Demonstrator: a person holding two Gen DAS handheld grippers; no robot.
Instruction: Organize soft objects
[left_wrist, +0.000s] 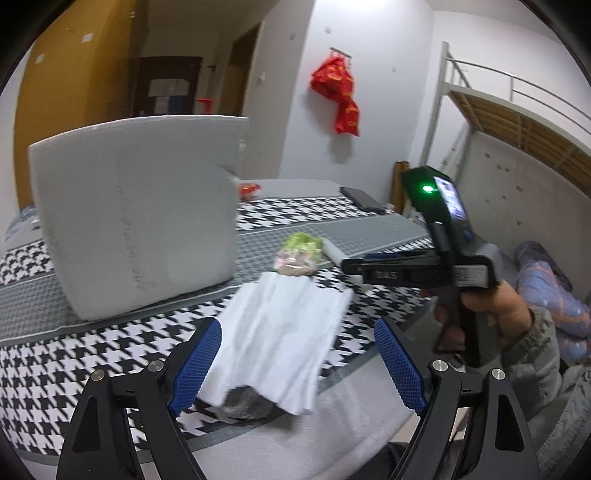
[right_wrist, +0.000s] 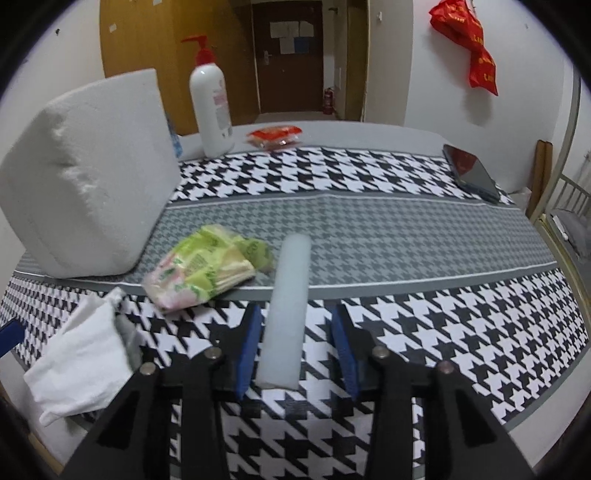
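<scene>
Pale foam stick (long, smooth)

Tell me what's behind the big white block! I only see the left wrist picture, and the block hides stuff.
Observer: A white pump bottle with a red top stands behind the foam block.
Child: Is the right tool grabbing something?
Observer: Not yet. Its blue pads sit open on either side of a pale foam stick.
Child: What's the green thing by the cloth?
Observer: A green and pink soft packet, lying beside the stick, past the white cloth.
</scene>
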